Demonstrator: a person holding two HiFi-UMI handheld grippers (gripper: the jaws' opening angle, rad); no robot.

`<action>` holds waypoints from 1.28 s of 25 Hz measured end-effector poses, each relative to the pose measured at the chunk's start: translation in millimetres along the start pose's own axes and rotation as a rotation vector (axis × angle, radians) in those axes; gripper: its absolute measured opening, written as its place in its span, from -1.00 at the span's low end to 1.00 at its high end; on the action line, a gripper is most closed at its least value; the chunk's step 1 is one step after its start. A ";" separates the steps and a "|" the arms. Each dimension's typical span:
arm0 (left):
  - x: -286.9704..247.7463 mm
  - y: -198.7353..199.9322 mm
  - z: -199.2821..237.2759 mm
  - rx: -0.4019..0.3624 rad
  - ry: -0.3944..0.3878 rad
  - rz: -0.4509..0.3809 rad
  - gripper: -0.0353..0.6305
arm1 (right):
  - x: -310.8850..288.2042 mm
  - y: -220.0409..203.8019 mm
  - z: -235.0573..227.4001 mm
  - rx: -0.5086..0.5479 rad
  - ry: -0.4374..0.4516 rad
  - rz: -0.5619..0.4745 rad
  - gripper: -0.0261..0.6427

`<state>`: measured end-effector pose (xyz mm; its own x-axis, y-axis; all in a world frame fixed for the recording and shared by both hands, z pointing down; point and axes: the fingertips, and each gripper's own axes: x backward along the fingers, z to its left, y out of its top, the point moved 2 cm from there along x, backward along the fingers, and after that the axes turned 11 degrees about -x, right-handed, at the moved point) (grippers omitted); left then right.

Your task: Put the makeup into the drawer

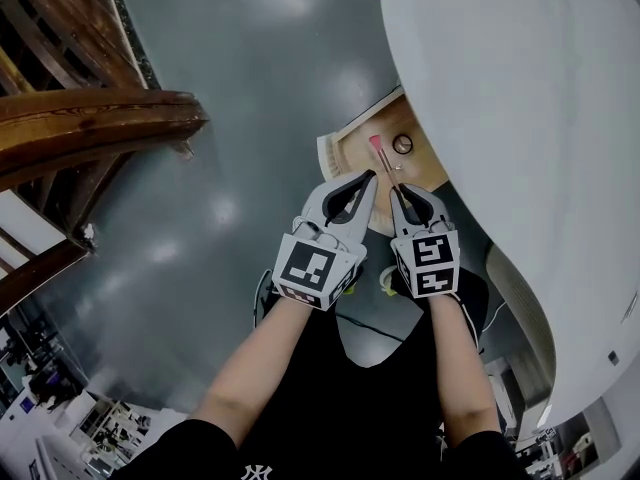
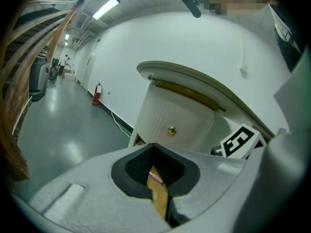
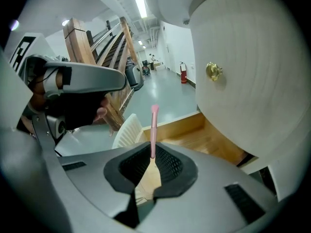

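Close to us, our left gripper (image 2: 154, 147) has its jaws pressed together at the tips. Just to its right, our right gripper (image 3: 153, 149) pinches a thin pink makeup stick (image 3: 154, 127) by its near end. The stick is long and straight and points away from us, over the open wooden drawer (image 3: 192, 130) of the white cabinet (image 3: 252, 72).

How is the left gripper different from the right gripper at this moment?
The right gripper is shut on a pink makeup brush, which sticks out past its tips; the left gripper is shut too, but grips nothing. In the head view the left gripper leans to the right, while the right gripper leans to the left. Both hover over the open wooden drawer, tips close together.
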<state>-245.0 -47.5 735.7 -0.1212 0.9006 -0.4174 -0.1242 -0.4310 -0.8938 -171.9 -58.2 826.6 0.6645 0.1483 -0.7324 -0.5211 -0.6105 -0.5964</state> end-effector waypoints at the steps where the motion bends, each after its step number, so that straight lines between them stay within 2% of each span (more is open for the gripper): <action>1: -1.1 -1.1 1.2 0.001 0.002 -0.001 -0.87 | -3.2 -1.1 -0.9 0.003 -0.001 0.008 -0.80; 11: -4.3 -5.8 15.5 0.003 0.019 0.000 -0.87 | -31.9 -6.3 0.3 0.029 0.031 0.081 -0.78; 14: -4.0 -4.8 18.4 0.005 0.024 0.002 -0.87 | -36.8 -9.8 2.3 0.030 0.046 0.114 -0.67; 17: -1.5 -3.9 18.8 0.011 0.027 0.002 -0.87 | -34.5 -10.0 4.5 0.033 0.048 0.121 -0.66; 20: 3.0 -1.6 15.6 0.016 0.025 0.008 -0.87 | -24.8 -3.8 9.5 0.041 0.042 0.103 -0.67; 25: 16.2 12.6 5.9 0.015 0.016 0.018 -0.87 | 3.2 14.7 20.7 0.041 0.028 0.053 -0.83; 32: 46.1 61.1 -10.6 -0.025 -0.007 0.018 -0.87 | 58.0 55.6 57.6 0.045 0.039 -0.029 -0.87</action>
<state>-247.8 -31.6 660.1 -0.1301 0.8924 -0.4321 -0.0974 -0.4452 -0.8901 -193.2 -38.7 732.0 0.6994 0.1347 -0.7020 -0.5245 -0.5705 -0.6320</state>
